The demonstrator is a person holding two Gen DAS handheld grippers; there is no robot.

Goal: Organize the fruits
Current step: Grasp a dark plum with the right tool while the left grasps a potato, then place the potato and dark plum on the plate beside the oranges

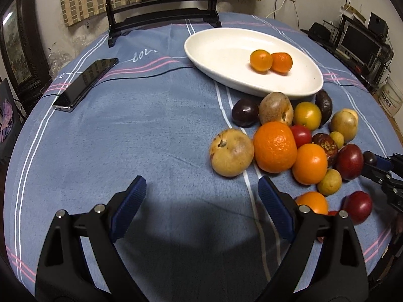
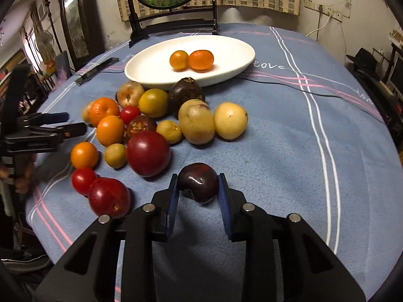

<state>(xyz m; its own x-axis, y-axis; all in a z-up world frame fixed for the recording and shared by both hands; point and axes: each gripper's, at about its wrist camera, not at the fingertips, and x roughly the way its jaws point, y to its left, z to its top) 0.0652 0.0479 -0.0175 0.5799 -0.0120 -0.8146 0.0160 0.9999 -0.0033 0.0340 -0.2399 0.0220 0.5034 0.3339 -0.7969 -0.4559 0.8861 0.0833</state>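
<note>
A white oval dish (image 1: 214, 47) (image 2: 146, 65) holds two small oranges (image 1: 270, 60) (image 2: 191, 60). A pile of several mixed fruits lies on the blue cloth in front of it: a big orange (image 1: 275, 147), tan fruits (image 1: 231, 153), red plums (image 2: 148, 153), small tomatoes (image 2: 83, 180). My right gripper (image 2: 199, 185) is shut on a dark purple plum (image 2: 199, 181) low over the cloth; it also shows at the right edge of the left wrist view (image 1: 372, 162). My left gripper (image 1: 201, 193) is open and empty, just left of the pile.
A black phone (image 1: 85, 84) lies on the cloth at the left with a thin black cable. A dark wooden mirror stand (image 1: 161, 17) stands behind the dish. The round table's edge curves close at the right (image 2: 388, 136).
</note>
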